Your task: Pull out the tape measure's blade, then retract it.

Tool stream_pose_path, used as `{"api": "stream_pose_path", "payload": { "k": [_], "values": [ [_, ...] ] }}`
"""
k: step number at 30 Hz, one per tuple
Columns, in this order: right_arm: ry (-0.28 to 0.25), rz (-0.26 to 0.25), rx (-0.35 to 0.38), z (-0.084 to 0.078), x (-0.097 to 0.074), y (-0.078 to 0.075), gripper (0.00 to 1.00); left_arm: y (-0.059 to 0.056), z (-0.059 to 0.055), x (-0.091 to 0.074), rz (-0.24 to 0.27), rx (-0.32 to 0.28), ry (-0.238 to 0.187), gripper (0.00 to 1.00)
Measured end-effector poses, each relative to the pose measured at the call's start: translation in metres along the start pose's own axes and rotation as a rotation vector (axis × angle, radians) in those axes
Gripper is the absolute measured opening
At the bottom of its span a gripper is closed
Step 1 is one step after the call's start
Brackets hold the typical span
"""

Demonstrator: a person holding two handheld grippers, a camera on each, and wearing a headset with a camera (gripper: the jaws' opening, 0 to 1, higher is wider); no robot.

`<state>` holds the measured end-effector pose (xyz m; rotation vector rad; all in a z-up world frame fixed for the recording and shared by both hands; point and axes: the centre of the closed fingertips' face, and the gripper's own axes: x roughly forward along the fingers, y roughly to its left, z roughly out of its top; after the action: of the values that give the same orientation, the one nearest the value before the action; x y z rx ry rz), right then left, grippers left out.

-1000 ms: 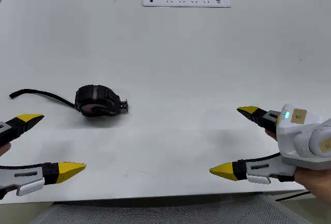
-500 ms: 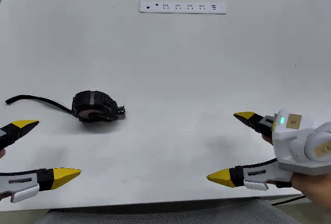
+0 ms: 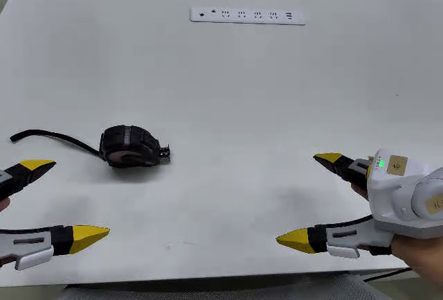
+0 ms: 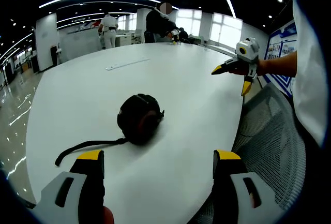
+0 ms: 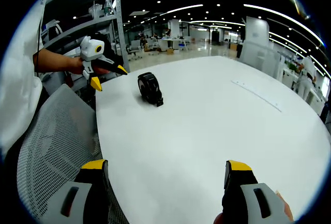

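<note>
Moved: little; both grippers hover as before
Left gripper point(image 3: 82, 197): released, near tape measure point(image 3: 129, 146)
Right gripper point(image 3: 296, 197): released, well apart
Risk: unheld, it may skid when blade tip point(image 3: 165, 152) is pulled

Open desk point(image 3: 277, 106) spreads bare between the left gripper point(image 3: 82, 197) and the right gripper point(image 3: 296, 198), and on to the tape measure point(image 3: 129, 147). Its black strap point(image 3: 55, 134) trails leftwards, lying near the left fingers point(image 3: 34, 166). The power strip point(image 3: 247, 16) lies well apart at the far side.

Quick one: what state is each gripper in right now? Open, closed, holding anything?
Left gripper: open, holding nothing, apart from the tape measure.
Right gripper: open, holding nothing.
</note>
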<state>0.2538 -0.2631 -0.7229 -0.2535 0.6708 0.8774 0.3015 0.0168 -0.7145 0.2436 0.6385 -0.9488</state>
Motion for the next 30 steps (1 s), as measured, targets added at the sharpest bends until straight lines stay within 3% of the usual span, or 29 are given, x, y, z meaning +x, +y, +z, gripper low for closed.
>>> {"api": "stream_pose_path", "payload": {
  "k": [8, 14, 30],
  "values": [
    [0.011, 0.027, -0.03, 0.007, 0.009, -0.002, 0.89, 0.001, 0.008, 0.009, -0.021, 0.021, -0.008, 0.82],
    [0.006, 0.049, -0.034, 0.01, 0.018, -0.004, 0.86, 0.008, 0.015, 0.015, -0.027, 0.026, -0.009, 0.82],
    [0.012, 0.113, -0.076, 0.019, 0.048, -0.006, 0.86, 0.023, 0.022, 0.039, -0.117, 0.128, 0.069, 0.8]
  ]
}}
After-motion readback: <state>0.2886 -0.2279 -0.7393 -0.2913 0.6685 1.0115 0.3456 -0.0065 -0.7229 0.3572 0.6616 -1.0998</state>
